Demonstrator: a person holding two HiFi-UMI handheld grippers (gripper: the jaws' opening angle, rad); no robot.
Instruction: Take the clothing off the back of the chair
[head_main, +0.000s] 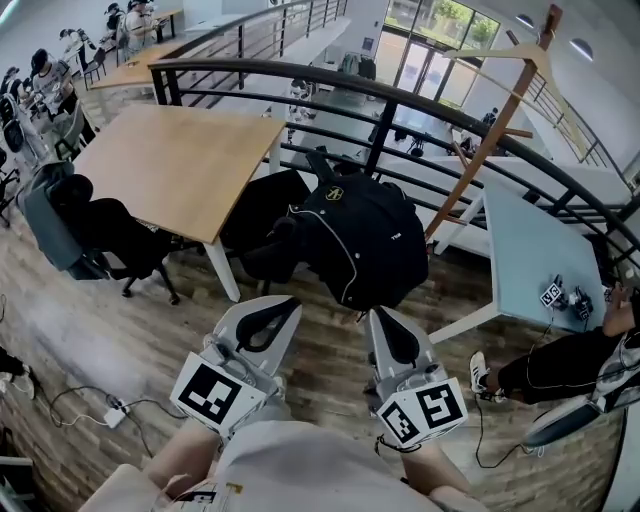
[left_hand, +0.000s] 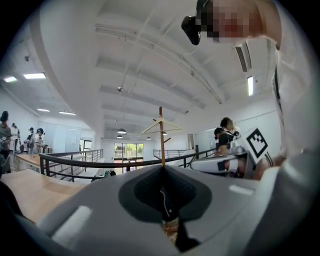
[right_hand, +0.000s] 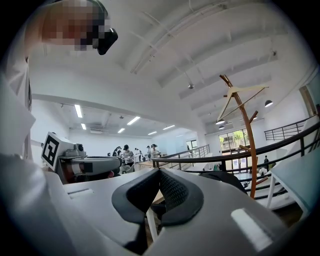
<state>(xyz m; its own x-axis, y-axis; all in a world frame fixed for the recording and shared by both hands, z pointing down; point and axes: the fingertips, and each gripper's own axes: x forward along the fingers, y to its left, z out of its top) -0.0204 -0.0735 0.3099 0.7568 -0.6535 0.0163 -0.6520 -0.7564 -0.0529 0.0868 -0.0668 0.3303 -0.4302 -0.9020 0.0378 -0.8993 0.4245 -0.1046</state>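
Observation:
A black jacket (head_main: 360, 240) with thin white piping hangs over the back of a chair in the middle of the head view. Its dark top also shows in the right gripper view (right_hand: 226, 177). My left gripper (head_main: 280, 305) and right gripper (head_main: 385, 318) are side by side just short of the jacket, both pointing level at it without touching. In the gripper views the left gripper (left_hand: 162, 187) and the right gripper (right_hand: 160, 192) each have their black pads pressed together with nothing between them.
A wooden coat stand (head_main: 495, 120) with a hanger rises right of the chair. A wooden table (head_main: 180, 160) stands at left with black office chairs (head_main: 120, 240), and a pale blue table (head_main: 530, 250) at right. A black railing (head_main: 400, 95) curves behind. A person sits on the floor (head_main: 560, 365).

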